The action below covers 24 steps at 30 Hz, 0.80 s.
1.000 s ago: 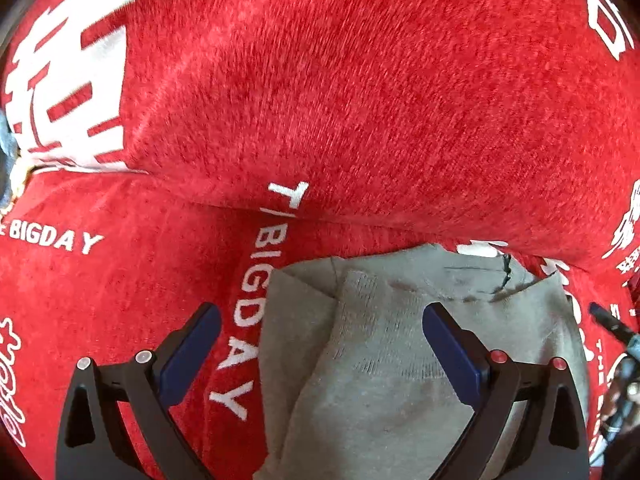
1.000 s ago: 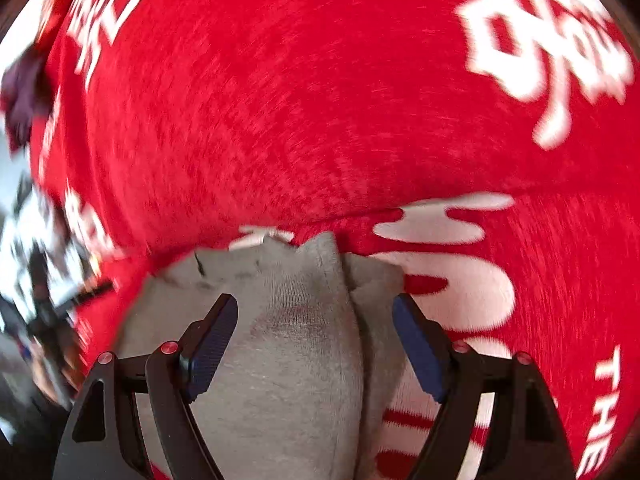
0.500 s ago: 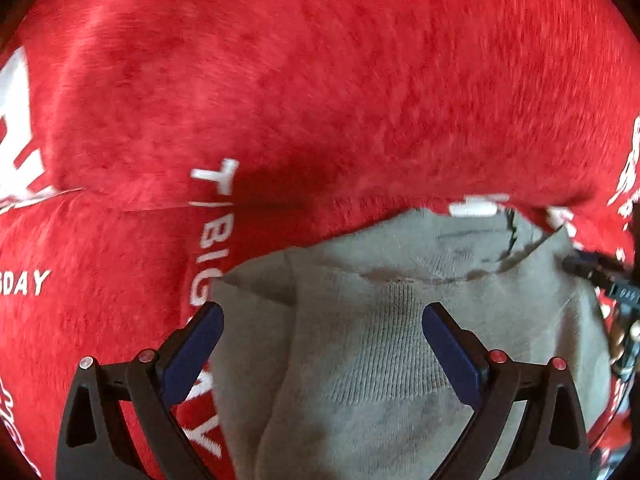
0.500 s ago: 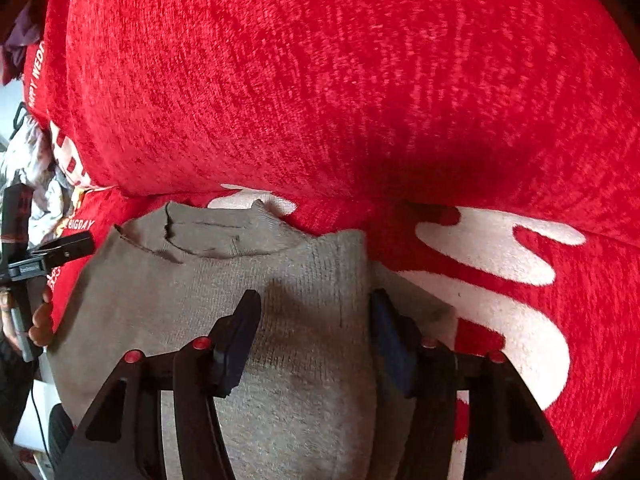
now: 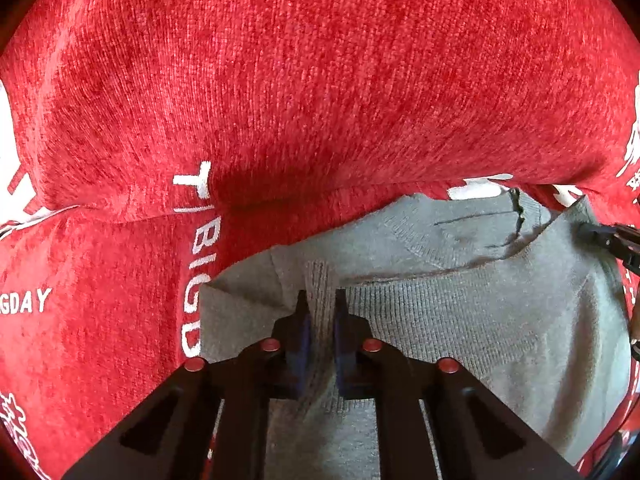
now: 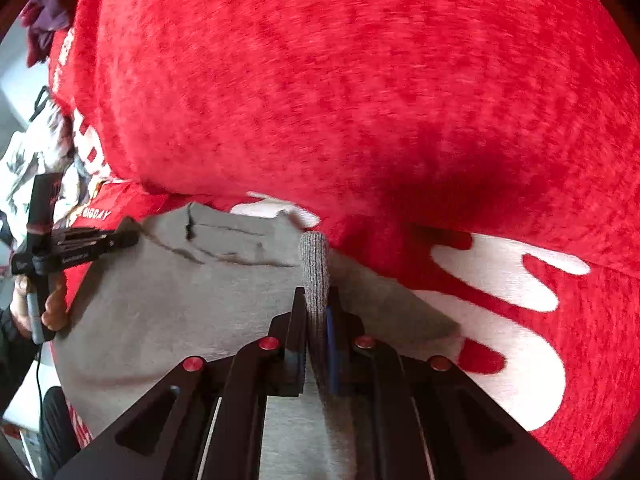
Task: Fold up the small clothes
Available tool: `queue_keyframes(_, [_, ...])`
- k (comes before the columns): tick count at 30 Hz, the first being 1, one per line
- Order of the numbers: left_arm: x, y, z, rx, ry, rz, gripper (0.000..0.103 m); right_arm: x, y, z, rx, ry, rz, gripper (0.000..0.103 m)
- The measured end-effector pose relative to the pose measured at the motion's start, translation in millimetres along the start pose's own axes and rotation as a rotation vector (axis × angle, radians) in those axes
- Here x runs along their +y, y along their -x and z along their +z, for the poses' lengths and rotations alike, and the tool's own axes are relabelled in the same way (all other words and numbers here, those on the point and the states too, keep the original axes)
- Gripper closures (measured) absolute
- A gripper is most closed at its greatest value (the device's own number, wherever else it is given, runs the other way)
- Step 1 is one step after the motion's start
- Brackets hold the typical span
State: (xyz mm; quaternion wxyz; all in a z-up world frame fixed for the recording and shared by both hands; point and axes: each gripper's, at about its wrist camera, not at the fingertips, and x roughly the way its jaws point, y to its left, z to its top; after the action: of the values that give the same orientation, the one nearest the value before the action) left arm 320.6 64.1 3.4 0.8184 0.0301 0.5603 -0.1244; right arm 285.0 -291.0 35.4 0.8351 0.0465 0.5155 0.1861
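A small grey knitted sweater (image 5: 460,320) lies flat on a red plush cover printed with white lettering (image 5: 320,100), its ribbed neckline toward the fold where the cover rises in a soft bulge behind it. The neckline shows a dark seam line and a short slit near its far edge.

The left claw (image 5: 320,304) has just been closing and now pinches a raised ridge of the grey knit between its blue pads, close to the sweater's left shoulder edge, where a corner of fabric is turned over beside the words "BIGDAY". The right claw (image 6: 318,300) has likewise just been closing and is clamped on a narrow upright fold of the same sweater (image 6: 180,312), which stands up past the fingertips as a rounded ribbed tab near the right shoulder.

In the right wrist view the other claw shows at the left edge, held by a person's hand (image 6: 36,304) in a dark sleeve, its tips at the sweater's far shoulder. Beyond it lie a pale patterned cloth (image 6: 36,148) and a dark purple bundle of fabric (image 6: 44,16) at the cover's edge.
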Motion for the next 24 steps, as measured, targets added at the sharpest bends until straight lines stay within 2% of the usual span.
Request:
queue_keyframes(1, [2,6,1,-0.018,0.019,-0.007,0.093,2,3,2,-0.025,-0.038,-0.031,0.096])
queue_keyframes(3, [12,27,3,-0.082,0.055,-0.030,0.093,-3,27,4,-0.128,-0.093,-0.012,0.096])
queue_keyframes(6, [24,38,6,-0.148,0.104,0.002,0.093,-8,40,4,-0.187,-0.114,-0.031,0.096])
queue_keyframes(9, [39,13,14,-0.075,0.188,0.006,0.093,-18,19,3,-0.127,-0.147,-0.081,0.096])
queue_keyframes(11, [34,-11,16,-0.013,0.184,0.066,0.093,-17,1,2,-0.076,-0.145,-0.114,0.096])
queue_keyframes(12, [32,-16,14,-0.001,0.178,0.072,0.093,-16,-5,1,-0.055,-0.142,-0.130,0.096])
queue_keyframes(13, [29,-13,12,-0.027,0.169,0.081,0.093,-16,-11,-1,-0.036,-0.137,-0.137,0.096])
queue_keyframes(17, [31,-6,13,-0.020,0.182,0.049,0.093,-18,-8,-1,-0.039,-0.149,-0.132,0.096])
queue_keyframes(20, [50,6,15,0.000,0.254,-0.006,0.093,-22,-3,-4,-0.033,-0.162,-0.172,0.095])
queue_keyframes(21, [58,13,15,-0.004,0.287,-0.024,0.093,-26,2,-6,-0.036,-0.178,-0.183,0.085])
queue_keyframes(22, [66,20,14,-0.011,0.317,-0.025,0.093,-31,7,-7,-0.037,-0.212,-0.213,0.066])
queue_keyframes(23, [75,29,11,-0.019,0.340,-0.009,0.093,-36,15,-10,-0.046,-0.246,-0.231,0.058])
queue_keyframes(24, [81,38,8,-0.029,0.352,0.011,0.093,-40,25,-12,-0.066,-0.268,-0.245,0.055])
